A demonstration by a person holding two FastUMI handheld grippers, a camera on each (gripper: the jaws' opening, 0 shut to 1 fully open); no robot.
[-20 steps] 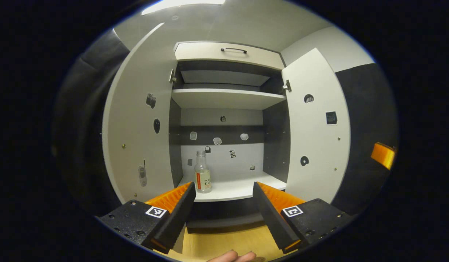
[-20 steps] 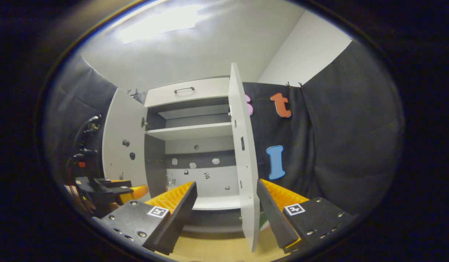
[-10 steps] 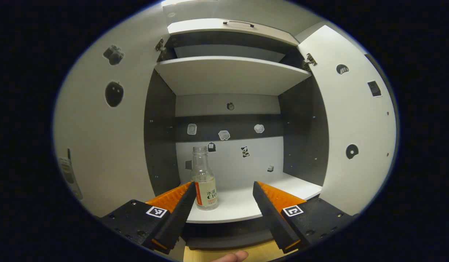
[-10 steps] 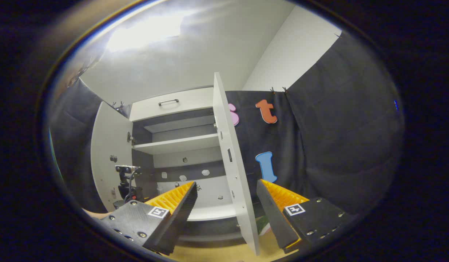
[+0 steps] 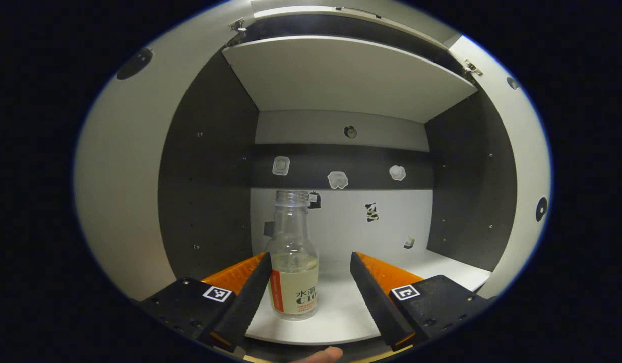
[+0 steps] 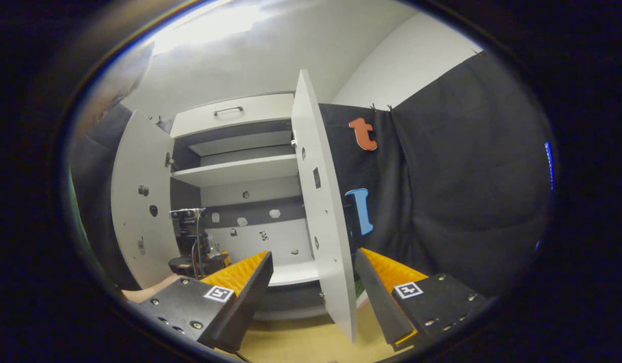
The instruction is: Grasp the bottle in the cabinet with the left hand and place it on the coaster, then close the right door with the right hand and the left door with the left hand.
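In the left gripper view, the left tongs (image 5: 308,267) stand wide apart, holding nothing. The bottle (image 5: 292,257) stands upright on the lower shelf (image 5: 341,317) of the cabinet, between the two fingers and nearer the left one; whether it touches that finger cannot be told. It is clear glass, uncapped, with a pale label edged in orange. Small stickers dot the cabinet's back wall (image 5: 341,222), and an upper shelf (image 5: 351,75) spans above.

In the right gripper view, the right tongs (image 6: 313,267) are also spread wide and empty, well back from the cabinet. The right door (image 6: 318,201) stands open, edge-on between the fingers; the left door (image 6: 139,201) is open too. The left tongs (image 6: 200,259) reach into the cabinet. A light wooden tabletop (image 6: 301,343) lies below.
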